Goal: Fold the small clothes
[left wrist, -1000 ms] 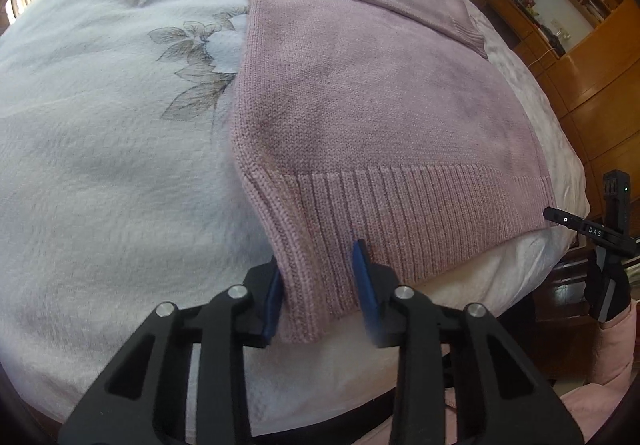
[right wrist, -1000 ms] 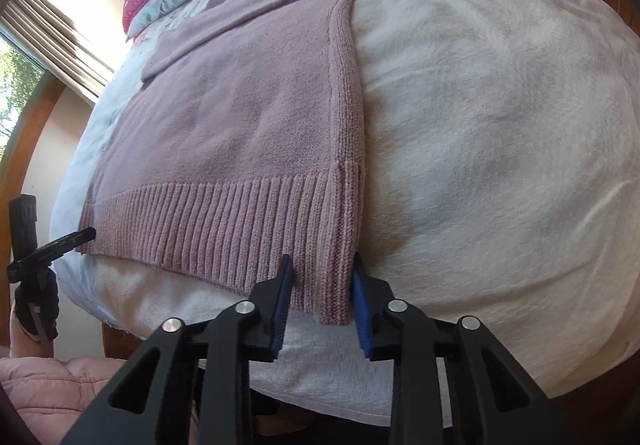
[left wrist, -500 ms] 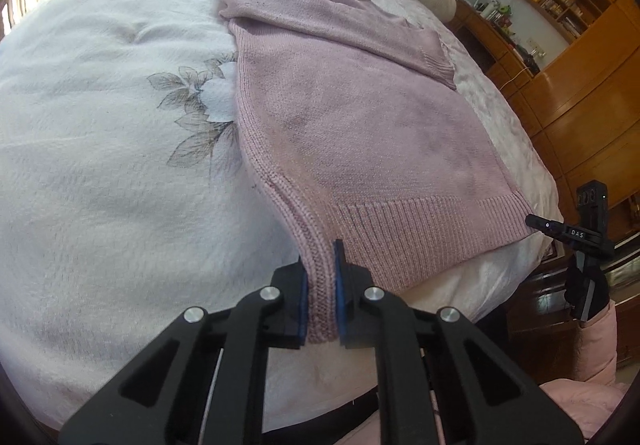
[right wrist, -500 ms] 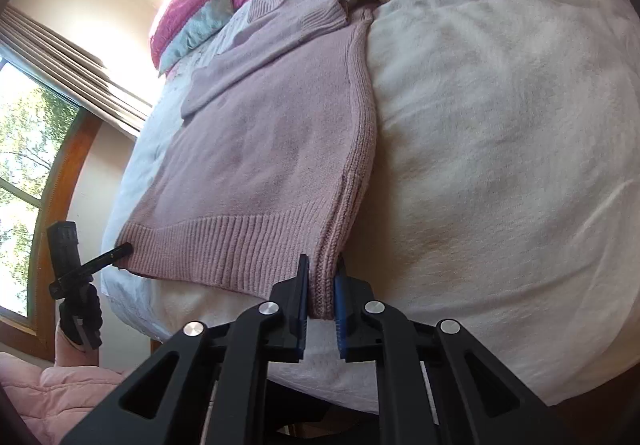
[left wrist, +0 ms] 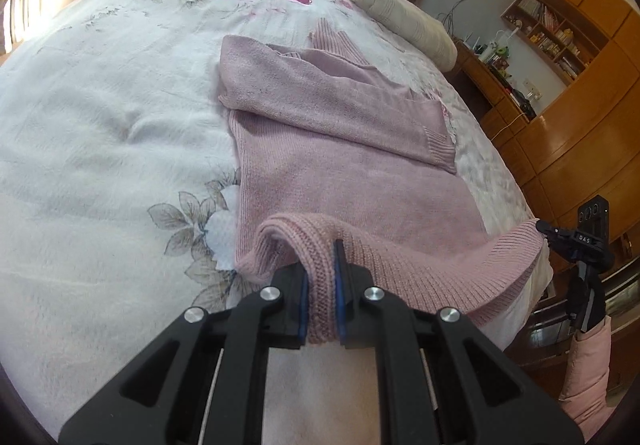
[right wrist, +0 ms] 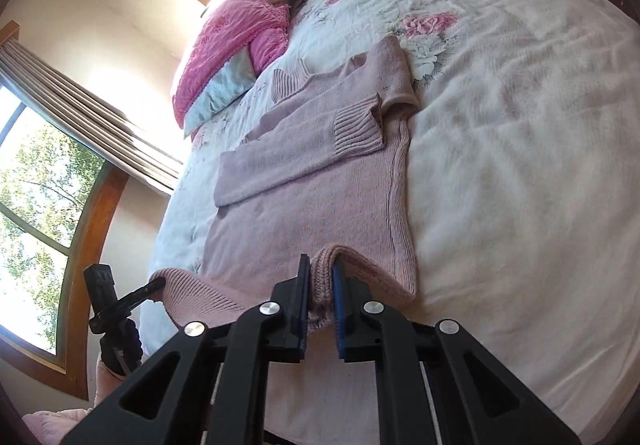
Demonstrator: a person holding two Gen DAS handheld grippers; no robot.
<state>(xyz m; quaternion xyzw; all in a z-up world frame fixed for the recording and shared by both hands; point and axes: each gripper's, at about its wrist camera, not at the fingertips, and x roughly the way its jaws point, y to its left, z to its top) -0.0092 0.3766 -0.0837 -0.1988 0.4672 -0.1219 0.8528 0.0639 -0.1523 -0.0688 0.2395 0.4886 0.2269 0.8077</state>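
Sweater [left wrist: 344, 169] dusty pink (ribbed hem); bedspread [left wrist: 104, 149] white, grey-leaf floral; pillow [right wrist: 232, 45] hot pink.

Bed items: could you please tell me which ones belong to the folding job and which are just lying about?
Part of the job:
pink sweater
left gripper
right gripper

Just lying about:
pink pillow
white bolster
floral bedspread

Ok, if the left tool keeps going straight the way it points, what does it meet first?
Probably the sweater itself: the left tool, shut on the hem, points along the flat body toward the folded sleeve. Depth is unclear.
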